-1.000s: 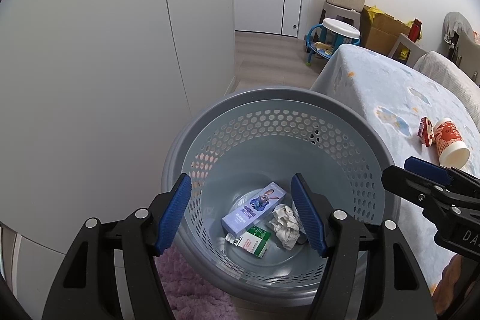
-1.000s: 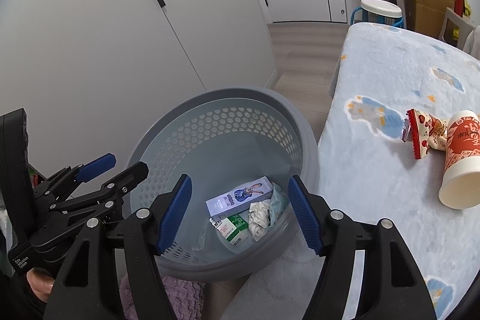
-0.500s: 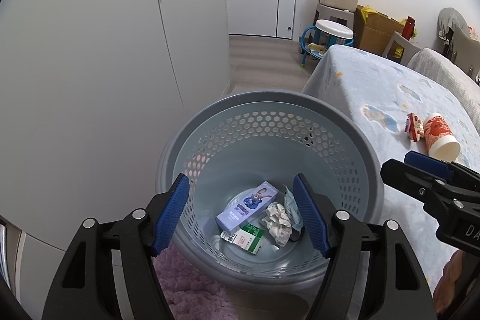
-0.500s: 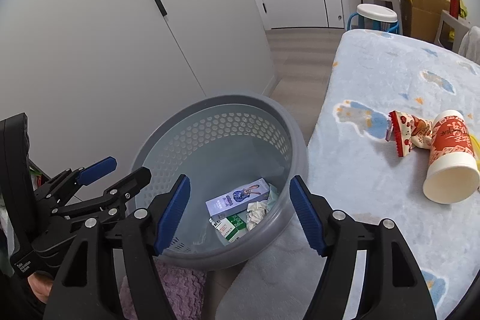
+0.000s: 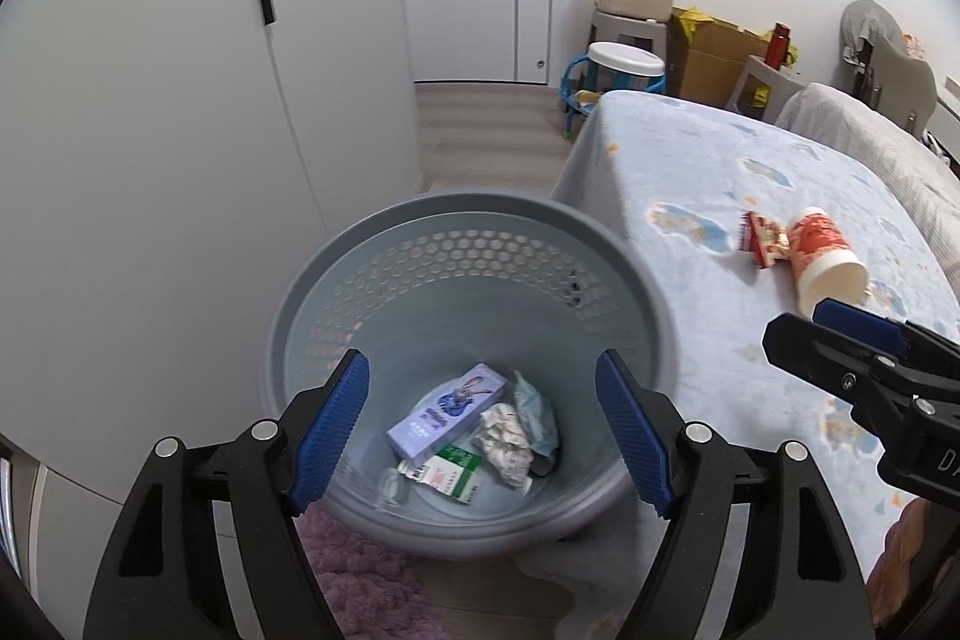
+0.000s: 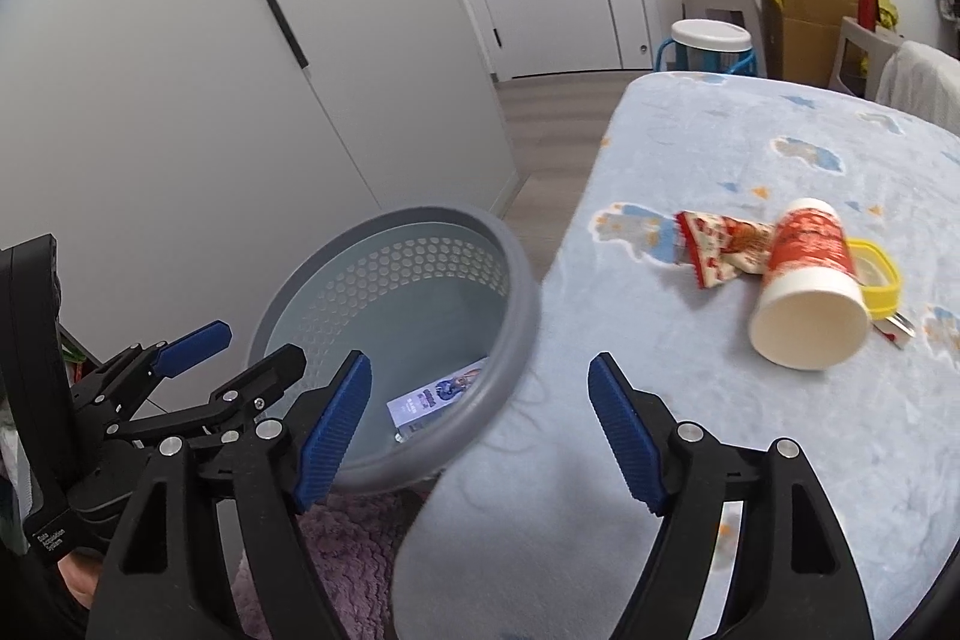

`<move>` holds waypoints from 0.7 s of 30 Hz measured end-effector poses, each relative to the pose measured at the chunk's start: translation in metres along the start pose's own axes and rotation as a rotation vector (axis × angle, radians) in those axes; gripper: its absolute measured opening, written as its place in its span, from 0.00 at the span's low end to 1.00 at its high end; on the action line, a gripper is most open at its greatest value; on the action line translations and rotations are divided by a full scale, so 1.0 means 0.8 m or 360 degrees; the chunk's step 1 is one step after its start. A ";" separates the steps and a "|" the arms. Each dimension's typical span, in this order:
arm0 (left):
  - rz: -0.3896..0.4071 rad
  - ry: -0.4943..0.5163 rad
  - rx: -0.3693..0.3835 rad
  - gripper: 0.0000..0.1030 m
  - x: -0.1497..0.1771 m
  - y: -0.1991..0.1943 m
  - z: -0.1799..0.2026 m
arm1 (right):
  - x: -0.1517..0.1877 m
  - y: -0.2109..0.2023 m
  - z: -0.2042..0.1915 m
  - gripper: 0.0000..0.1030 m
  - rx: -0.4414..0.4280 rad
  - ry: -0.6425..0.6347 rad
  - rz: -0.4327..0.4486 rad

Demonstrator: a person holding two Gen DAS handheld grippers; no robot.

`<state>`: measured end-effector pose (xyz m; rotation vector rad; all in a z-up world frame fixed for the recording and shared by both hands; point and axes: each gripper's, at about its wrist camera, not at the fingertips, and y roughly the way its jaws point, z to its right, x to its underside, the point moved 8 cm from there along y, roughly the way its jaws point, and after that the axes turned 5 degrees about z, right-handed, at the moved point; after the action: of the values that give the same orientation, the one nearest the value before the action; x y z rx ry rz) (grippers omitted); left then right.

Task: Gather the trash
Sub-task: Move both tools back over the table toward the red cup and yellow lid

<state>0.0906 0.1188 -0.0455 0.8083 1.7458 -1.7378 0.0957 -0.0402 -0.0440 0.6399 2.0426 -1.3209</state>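
Four bits of trash lie at the bottom of the grey perforated basket point(image 5: 624, 292) seen from the left wrist: a purple cartoon box point(image 5: 447, 411), a crumpled white paper point(image 5: 505, 441), a green-and-white carton point(image 5: 451, 472) and a pale blue mask point(image 5: 536, 409), while the left tongs point(image 5: 482, 433) hang above them with jaws wide apart and nothing between. From the right wrist, the right tongs point(image 6: 478, 433) are just as wide apart and bare, over the basket's rim and the bed's point(image 6: 750, 400) edge. On the bed lie a tipped red-and-white paper cup point(image 6: 807, 283), a red snack wrapper point(image 6: 717, 247) touching it, and a yellow ring point(image 6: 877, 280) just behind the cup.
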 end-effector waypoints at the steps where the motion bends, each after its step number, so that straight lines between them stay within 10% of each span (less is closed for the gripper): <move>1: 0.0003 0.0006 0.0011 0.74 -0.001 -0.001 0.006 | 0.002 -0.006 0.007 0.72 0.0014 0.0014 0.0004; 21: -0.0079 0.0226 0.0379 0.74 -0.015 -0.001 0.206 | -0.001 -0.118 0.202 0.74 0.0424 0.0246 0.0133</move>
<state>0.0925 -0.0462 -0.0395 1.0189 1.6806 -1.9915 0.0694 -0.2250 -0.0348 0.9625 1.9502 -1.5501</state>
